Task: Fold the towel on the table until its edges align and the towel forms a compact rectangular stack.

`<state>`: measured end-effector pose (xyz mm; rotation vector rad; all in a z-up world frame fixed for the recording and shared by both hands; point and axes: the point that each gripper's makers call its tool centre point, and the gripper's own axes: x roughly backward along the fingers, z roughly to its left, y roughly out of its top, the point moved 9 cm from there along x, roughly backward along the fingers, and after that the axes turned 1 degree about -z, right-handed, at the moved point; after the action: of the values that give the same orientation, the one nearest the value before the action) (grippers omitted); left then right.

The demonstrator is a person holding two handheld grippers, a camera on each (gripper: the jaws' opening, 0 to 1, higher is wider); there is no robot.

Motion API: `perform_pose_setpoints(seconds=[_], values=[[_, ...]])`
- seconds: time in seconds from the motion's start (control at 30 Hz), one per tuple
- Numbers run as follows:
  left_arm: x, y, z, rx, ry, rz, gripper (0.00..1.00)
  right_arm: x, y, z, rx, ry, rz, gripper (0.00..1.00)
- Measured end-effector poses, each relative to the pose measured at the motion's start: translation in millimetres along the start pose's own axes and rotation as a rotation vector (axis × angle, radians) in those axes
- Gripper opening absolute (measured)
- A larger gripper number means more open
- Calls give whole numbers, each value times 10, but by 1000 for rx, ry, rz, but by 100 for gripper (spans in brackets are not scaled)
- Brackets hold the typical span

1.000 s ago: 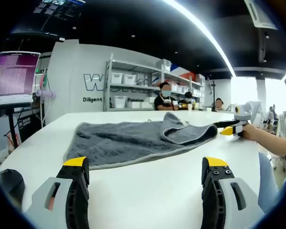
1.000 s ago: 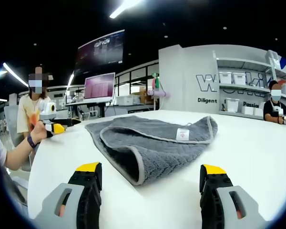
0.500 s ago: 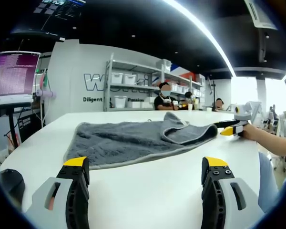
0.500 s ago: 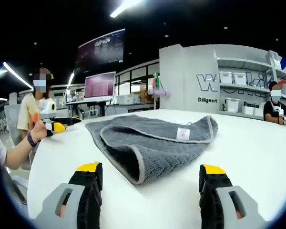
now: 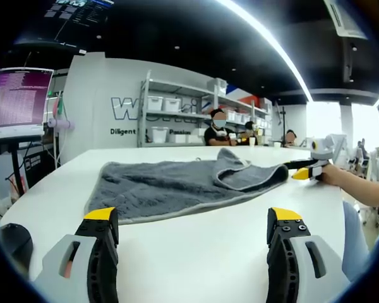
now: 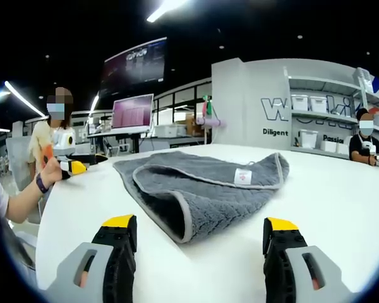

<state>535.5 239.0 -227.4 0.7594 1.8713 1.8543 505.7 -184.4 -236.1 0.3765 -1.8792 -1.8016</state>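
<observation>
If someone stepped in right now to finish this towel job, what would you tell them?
Left claw: open, holding nothing, short of the towel.
Right claw: open, holding nothing, facing the towel's folded end.
Towel: grey, lying on the white table, one end flipped over, white label up.
Done: a loose partial fold.
Left: line up the edges and fold into a compact rectangle.

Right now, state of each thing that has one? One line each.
towel: partly folded, one end flopped over, lying on the table, not held
left gripper: open, empty, short of the towel
right gripper: open, empty, near the folded end
tag: facing up on the folded layer
monitor: on
</observation>
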Motion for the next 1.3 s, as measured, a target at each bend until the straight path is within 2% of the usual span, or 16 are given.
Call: perform_pose_setpoints(seconds=[0.83, 1.3], values=[[7, -11, -18, -7, -1, 6, 95, 6, -9, -18, 8, 3, 11, 76], [2, -8, -11, -9, -1, 7, 95, 0, -25, -17, 28, 9, 35, 64]])
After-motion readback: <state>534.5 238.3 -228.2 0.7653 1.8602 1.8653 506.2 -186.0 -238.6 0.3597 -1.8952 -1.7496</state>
